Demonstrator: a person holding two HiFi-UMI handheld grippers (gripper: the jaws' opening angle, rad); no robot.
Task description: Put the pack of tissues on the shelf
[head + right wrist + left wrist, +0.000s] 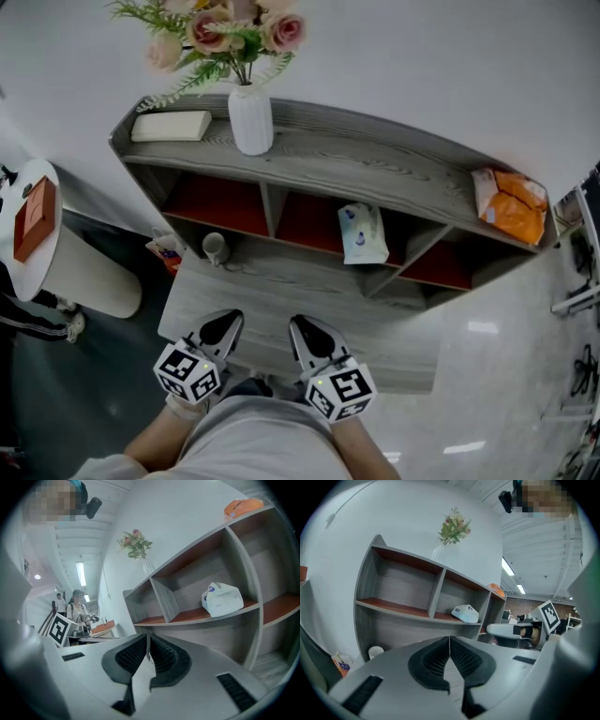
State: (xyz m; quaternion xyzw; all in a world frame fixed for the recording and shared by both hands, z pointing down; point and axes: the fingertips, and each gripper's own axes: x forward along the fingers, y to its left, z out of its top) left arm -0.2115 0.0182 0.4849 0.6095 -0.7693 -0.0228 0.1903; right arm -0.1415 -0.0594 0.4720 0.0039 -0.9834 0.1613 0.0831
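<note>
The white and pale-blue pack of tissues [363,233] lies in the middle compartment of the grey wooden shelf [375,173]. It also shows in the left gripper view as the pack of tissues [465,613] and in the right gripper view as the pack of tissues [221,599]. My left gripper [225,325] and right gripper [302,327] are side by side below the shelf, drawn back close to my body. Both are shut with nothing between the pads [440,657] and the pads [161,656].
A white vase of pink flowers [250,117] and a flat white box [172,126] stand on the shelf top, an orange packet [511,204] at its right end. A white cup [215,247] sits low on the left. A round white table [42,246] stands left.
</note>
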